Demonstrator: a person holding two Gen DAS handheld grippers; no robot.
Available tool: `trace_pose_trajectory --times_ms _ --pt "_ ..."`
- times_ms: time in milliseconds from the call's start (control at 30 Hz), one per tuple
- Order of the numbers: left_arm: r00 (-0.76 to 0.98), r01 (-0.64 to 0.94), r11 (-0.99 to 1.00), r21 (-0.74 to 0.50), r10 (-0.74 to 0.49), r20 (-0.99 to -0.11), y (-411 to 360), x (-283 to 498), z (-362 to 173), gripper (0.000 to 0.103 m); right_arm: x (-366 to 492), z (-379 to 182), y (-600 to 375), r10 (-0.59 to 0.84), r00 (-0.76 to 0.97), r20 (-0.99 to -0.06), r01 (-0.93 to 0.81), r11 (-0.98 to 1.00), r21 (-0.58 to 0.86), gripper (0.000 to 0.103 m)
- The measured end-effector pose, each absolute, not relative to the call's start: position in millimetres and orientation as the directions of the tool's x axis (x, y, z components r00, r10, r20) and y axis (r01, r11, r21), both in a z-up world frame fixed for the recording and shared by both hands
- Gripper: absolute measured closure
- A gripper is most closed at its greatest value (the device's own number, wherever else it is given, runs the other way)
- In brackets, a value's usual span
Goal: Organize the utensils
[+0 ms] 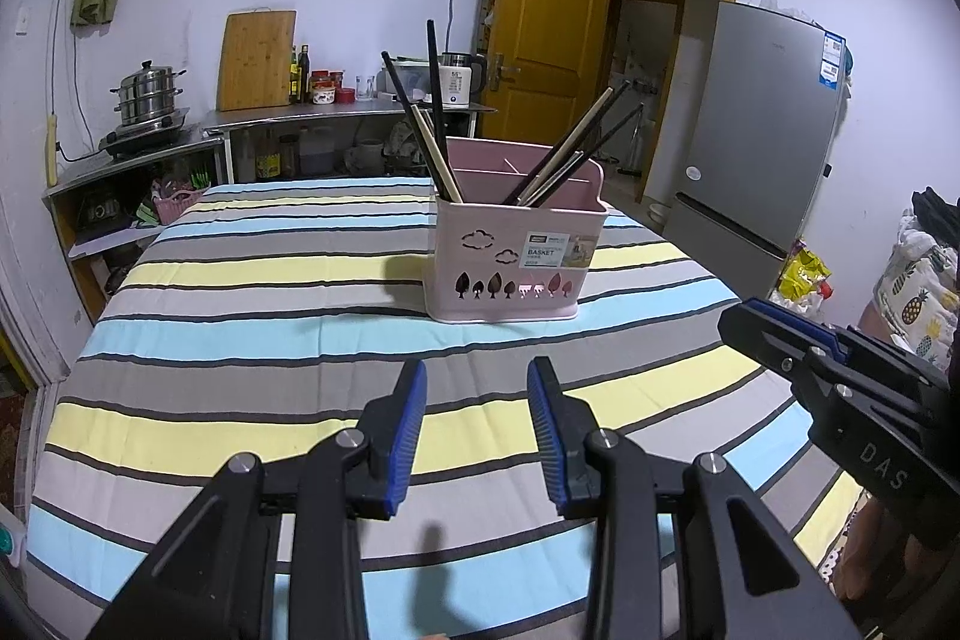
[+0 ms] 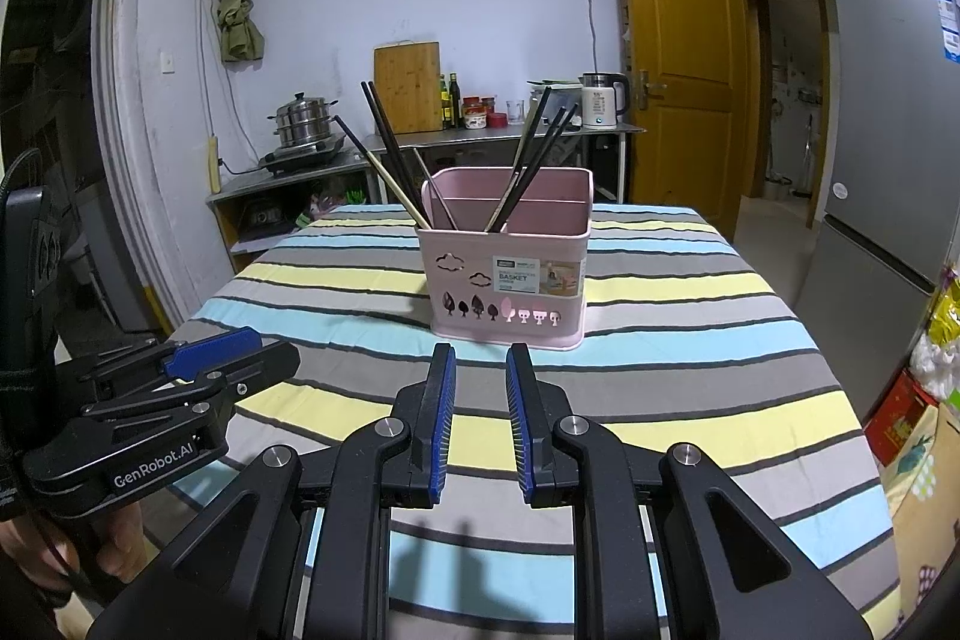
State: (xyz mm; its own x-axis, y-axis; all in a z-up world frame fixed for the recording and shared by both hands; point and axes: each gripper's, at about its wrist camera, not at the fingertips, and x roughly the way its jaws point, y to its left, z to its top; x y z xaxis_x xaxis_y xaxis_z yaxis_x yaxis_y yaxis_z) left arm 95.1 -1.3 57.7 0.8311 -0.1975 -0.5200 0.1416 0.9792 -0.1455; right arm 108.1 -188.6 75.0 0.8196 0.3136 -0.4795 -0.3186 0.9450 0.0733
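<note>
The pale pink plastic utensil basket with cloud and tree cut-outs (image 2: 507,274) stands upright in the middle of the frame, on the far half of the surface under a cloth striped in blue, yellow and grey (image 2: 690,388). Its inside is split by dividers. A bunch of long chopsticks, black and pale wood (image 2: 390,160), leans out to the upper left from the left compartment; a second bunch, mostly dark (image 2: 531,160), leans to the upper right from the middle of the basket. No loose utensil shows on the cloth in either view.

The right gripper (image 2: 480,388), at the lower centre of its own view, hangs just short of the basket's near wall, its blue-padded jaws apart with nothing between them. The left gripper (image 1: 477,418) sits further back from the basket in its view, jaws likewise apart and empty; the other gripper's tip shows at that frame's right edge.

My reading is that the sorting is finished or between picks: everything visible is already in the basket. If the two bunches need separating by kind, the next move calls for reaching up over the rim and pinching a single thin stick near its top, without tipping the light basket.
</note>
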Motion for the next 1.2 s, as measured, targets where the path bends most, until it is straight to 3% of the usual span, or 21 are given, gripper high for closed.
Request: trace_pose_trajectory --times_ms 1200 --pt "0.821 0.154 0.979 -0.134 -0.203 -0.534 -3.3 93.5 56.3 0.067 108.2 73.0 -187.7 0.315 0.816 -0.485 -0.321 0.944 0.073 0.085"
